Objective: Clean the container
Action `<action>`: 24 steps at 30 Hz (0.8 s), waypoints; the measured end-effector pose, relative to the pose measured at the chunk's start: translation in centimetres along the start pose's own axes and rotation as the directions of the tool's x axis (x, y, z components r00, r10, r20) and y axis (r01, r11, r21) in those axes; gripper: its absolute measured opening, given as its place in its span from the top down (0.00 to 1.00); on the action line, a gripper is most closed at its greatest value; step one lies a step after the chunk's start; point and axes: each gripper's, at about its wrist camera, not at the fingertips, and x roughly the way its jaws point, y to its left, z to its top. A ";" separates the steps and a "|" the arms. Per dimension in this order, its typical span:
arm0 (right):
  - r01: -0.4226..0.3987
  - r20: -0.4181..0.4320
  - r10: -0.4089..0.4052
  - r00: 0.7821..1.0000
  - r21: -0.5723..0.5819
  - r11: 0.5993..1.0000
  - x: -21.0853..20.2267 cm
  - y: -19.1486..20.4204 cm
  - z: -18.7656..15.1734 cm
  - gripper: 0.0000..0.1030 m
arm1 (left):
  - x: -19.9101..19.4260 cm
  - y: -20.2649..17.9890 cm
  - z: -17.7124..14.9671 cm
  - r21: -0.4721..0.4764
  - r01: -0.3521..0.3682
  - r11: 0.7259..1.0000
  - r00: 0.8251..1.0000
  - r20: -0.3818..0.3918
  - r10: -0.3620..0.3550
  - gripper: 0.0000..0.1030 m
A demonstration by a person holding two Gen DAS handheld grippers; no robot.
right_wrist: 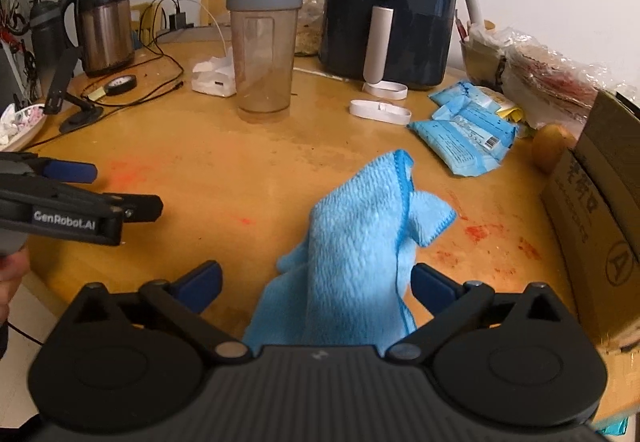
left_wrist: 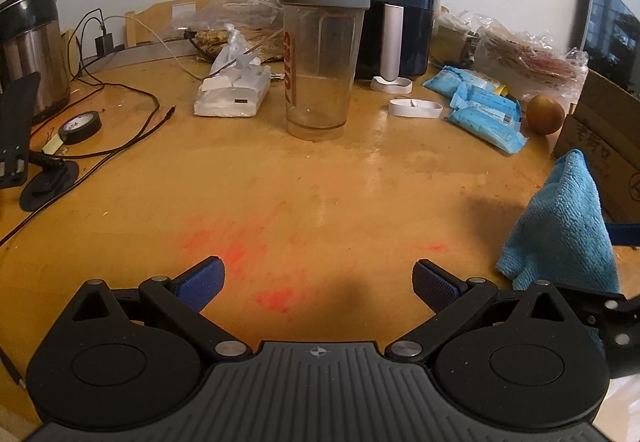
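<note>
A clear shaker bottle (left_wrist: 320, 58) with a grey lid stands upright at the middle back of the round wooden table (left_wrist: 240, 186); it also shows in the right wrist view (right_wrist: 264, 50). My left gripper (left_wrist: 318, 282) is open over bare tabletop with nothing between its fingers. One of its blue fingers (right_wrist: 70, 171) reaches in from the left of the right wrist view. My right gripper (right_wrist: 316, 282) is open. A crumpled blue cloth (right_wrist: 360, 242) stands in a peak between the wide jaws and leans against the right one. The cloth (left_wrist: 560, 226) is well short of the bottle.
A dark air fryer (left_wrist: 384, 2) stands behind the bottle. A kettle (left_wrist: 28, 42), cables and a tape roll (left_wrist: 80, 127) sit at the left. Blue packets (left_wrist: 484, 110), a round fruit (left_wrist: 545, 114) and a cardboard box (right_wrist: 592, 210) sit at the right. Red stains (left_wrist: 272, 298) mark the wood.
</note>
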 end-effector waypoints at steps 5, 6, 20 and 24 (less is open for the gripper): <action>0.006 0.010 -0.006 1.000 0.029 1.000 -1.0 0.0 -1.7 0.00 | -1.2 0.0 -1.1 -0.004 0.001 1.000 1.000 0.010 -0.001 0.00; 0.009 0.009 -0.009 1.000 0.032 0.999 -1.1 0.1 -1.9 0.00 | -1.4 0.0 -1.4 -0.004 0.002 1.000 1.000 0.011 -0.002 0.00; 0.053 0.016 -0.055 0.998 0.101 0.993 -3.6 0.4 -6.2 0.00 | -4.5 -1.2 -5.1 0.000 -0.012 1.000 0.999 0.041 0.012 0.00; 0.053 0.022 -0.056 0.998 0.121 0.991 -4.3 0.6 -7.3 0.00 | -5.0 -1.6 -6.1 -0.016 -0.012 1.000 0.999 0.035 0.012 0.00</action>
